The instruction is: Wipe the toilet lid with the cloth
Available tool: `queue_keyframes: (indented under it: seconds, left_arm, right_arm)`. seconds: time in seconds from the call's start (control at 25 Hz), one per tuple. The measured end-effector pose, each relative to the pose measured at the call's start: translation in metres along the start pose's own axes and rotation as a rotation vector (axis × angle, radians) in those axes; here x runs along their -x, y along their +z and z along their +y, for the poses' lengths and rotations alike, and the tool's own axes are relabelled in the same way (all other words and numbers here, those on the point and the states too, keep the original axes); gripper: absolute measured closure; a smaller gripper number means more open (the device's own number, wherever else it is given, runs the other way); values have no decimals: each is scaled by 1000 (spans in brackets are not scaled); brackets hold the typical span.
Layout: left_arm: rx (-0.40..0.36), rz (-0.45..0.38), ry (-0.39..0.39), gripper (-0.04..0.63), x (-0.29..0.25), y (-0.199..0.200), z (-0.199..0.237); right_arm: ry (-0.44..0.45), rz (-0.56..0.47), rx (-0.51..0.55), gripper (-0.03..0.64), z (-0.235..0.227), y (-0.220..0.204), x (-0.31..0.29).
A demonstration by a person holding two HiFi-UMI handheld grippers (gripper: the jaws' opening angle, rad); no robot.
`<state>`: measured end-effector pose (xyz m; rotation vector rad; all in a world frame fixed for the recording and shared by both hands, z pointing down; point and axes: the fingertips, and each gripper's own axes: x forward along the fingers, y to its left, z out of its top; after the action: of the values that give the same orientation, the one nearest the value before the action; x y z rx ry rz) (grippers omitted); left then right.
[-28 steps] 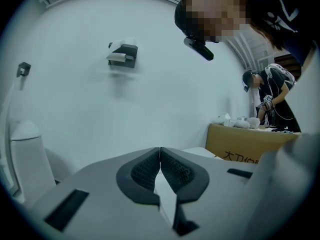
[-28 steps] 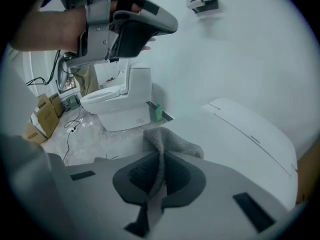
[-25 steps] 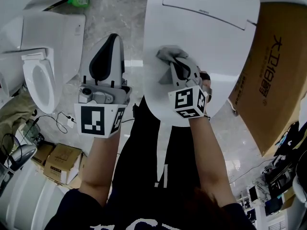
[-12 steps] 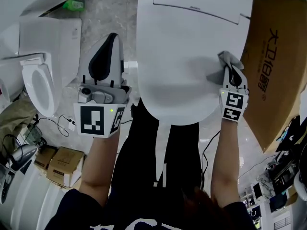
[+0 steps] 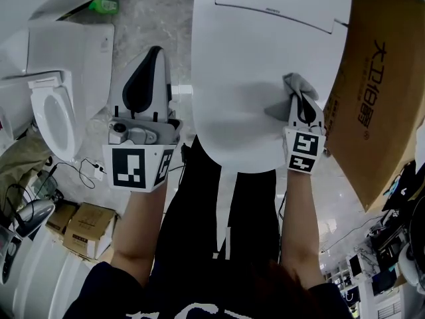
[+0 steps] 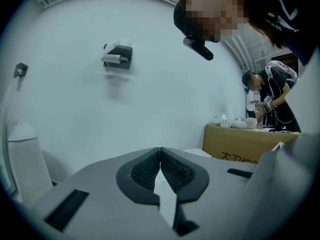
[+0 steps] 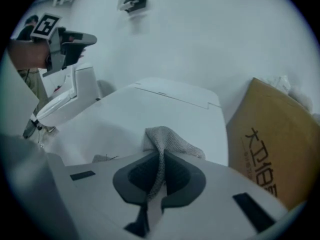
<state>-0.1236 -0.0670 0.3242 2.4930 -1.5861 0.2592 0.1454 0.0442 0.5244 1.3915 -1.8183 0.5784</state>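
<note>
Two toilets share the floor. At the far left, a second toilet stands with its seat showing, well apart from the work. Next comes the left gripper, its jaws pressed together on nothing. It is held up over the floor beside the toilet lid rather than on it, most likely parked there to keep clear of the wiping path. The closed white lid fills the middle. Toward its right edge the grey cloth lies bunched on the lid. One fold is pinched between the clamped jaws of the right gripper and the rest spills ahead of the tips, so the fabric, not the jaws, meets the surface. Just beside the lid's right rim stands a cardboard box, near enough that a wide stroke could brush it.
</note>
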Motion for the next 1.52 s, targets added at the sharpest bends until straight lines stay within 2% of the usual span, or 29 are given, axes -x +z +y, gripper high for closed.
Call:
queue_keyframes:
  seconds: [0.4,0.52,0.64,0.76,0.96,1.32,1.52]
  left_arm:
    - [3,8,31,574,12,-6,12]
    - [2,12,33,574,13,-9,13]
    - [2,15,29,574,12,-9,13]
    - [-2,14,19,574,9,-8,10]
    - [-7,11,9,574,5,-7,7]
    - [-21,18,-12,574,-2,-7,-2]
    - [-26,27,-8,574,2,-12,-1]
  right_arm:
    - [350,-102,305,592,201,85,-37]
    - [434,-98,396,592,243,90,-37]
    - [495,-91,460,594,259,83,-30]
    - [495,-97,444,592,241,69,-22]
    - [388,-57,278,592,162,40,-12]
    - [90,12,81,592,1,-8,5]
    - [-58,38,-51,592,-68,-41,18]
